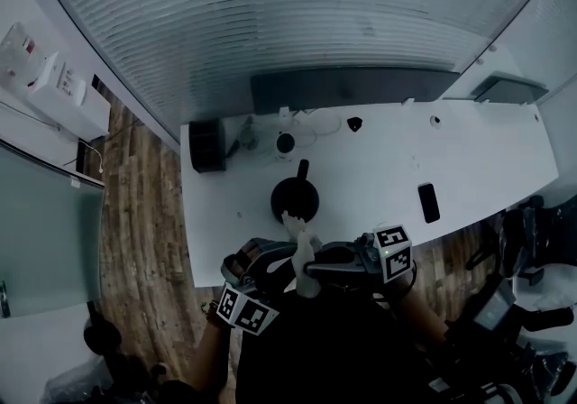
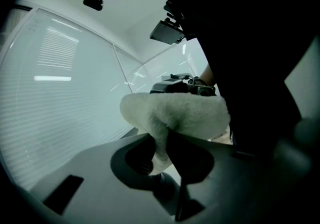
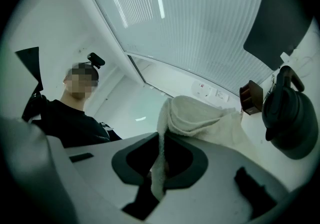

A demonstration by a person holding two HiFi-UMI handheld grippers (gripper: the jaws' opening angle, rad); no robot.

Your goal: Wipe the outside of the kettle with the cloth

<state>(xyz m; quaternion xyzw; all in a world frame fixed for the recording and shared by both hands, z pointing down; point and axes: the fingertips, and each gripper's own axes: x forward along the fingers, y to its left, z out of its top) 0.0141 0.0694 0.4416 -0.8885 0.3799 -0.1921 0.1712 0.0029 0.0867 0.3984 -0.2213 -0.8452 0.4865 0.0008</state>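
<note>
The black kettle [image 1: 295, 197] stands on the white table [image 1: 487, 159], near its front edge; in the right gripper view the kettle [image 3: 287, 118] is at the far right. A white fluffy cloth [image 1: 302, 260] hangs just in front of it, held from both sides. My left gripper [image 1: 281, 265] comes in from the left and my right gripper [image 1: 323, 261] from the right. In the left gripper view the cloth [image 2: 175, 113] bulges above my left gripper [image 2: 162, 150], whose jaws pinch a fold. My right gripper [image 3: 161, 164] is likewise shut on a hanging edge of the cloth [image 3: 195, 115].
A black phone [image 1: 429, 202] lies on the table to the right of the kettle. At the back left stand a black box [image 1: 206, 144] and a small round device [image 1: 285, 142] with cables. Dark chairs [image 1: 523, 240] crowd the right. A person [image 3: 70, 118] is behind the grippers.
</note>
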